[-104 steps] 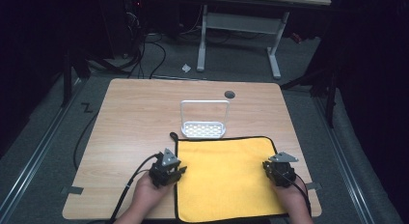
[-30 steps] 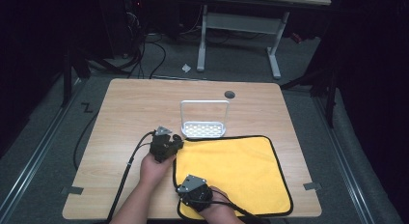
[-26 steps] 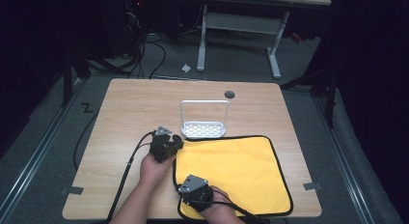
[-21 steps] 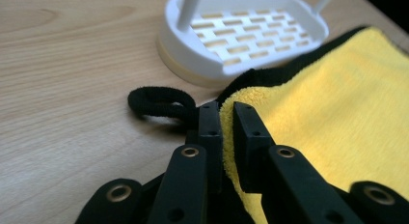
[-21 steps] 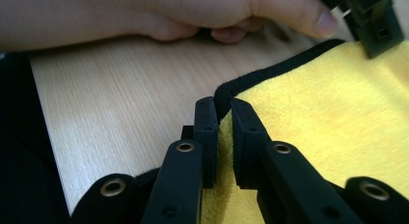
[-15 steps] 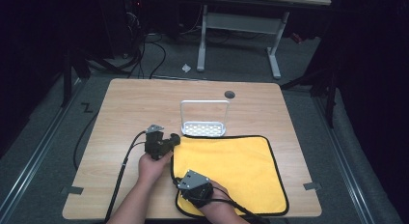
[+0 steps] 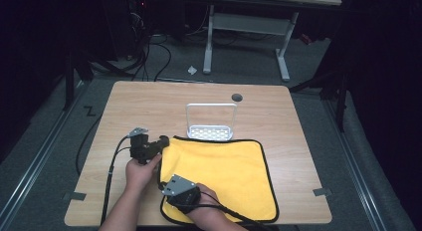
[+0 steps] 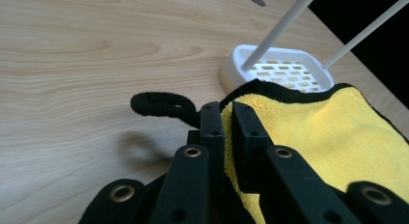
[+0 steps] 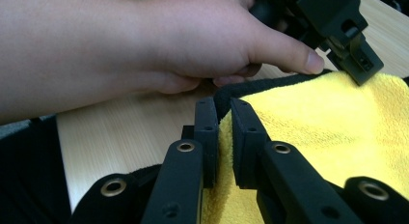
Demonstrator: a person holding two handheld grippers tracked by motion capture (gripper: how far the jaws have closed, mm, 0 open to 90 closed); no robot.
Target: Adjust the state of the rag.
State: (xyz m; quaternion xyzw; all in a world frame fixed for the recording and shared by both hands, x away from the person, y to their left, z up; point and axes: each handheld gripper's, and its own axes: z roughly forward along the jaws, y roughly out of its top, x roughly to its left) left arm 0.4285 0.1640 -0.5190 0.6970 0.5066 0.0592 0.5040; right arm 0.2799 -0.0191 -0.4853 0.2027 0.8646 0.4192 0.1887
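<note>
Cloth: I see a yellow cloth [image 7: 224, 173] w/ black edging, spread on the wooden table [image 7: 149, 101]. Its far edge touches the white rack; most lies flat, but the left edge is lifted and bunched.
Hang loop: black loop [image 8: 161, 104] at cloth's far-left corner, lying on bare wood just beside my L jaws.
L gripper: left gripper [image 8: 225, 122] at cloth's far-left corner, jaws pressed together on the black-trimmed edge, yellow pile squeezed betw. them. In high view it sits at the cloth's upper-left corner [image 7: 161, 144], held by the left hand [image 7: 139, 171].
R gripper: right gripper [image 9: 223, 120] at cloth's near-left edge, jaws pinching the hem, cloth folded up betw. them. High view puts it on the near-left part of the cloth [image 7: 166, 187], grey plate on top, right hand [image 7: 206, 211] behind it.
Hands: from R gripper view, left hand [image 9: 159, 45] is just past the cloth edge, thumb near the hem.
Rack: white rack [image 7: 211, 126], perforated base w/ tall wire handle, upright, touching cloth's far edge.
Table hole: dark round grommet [image 7: 237, 97], beyond rack, well apart from cloth.
Cables: black cable [image 7: 110, 176] trails from L gripper toward table's near edge, left of cloth.
</note>
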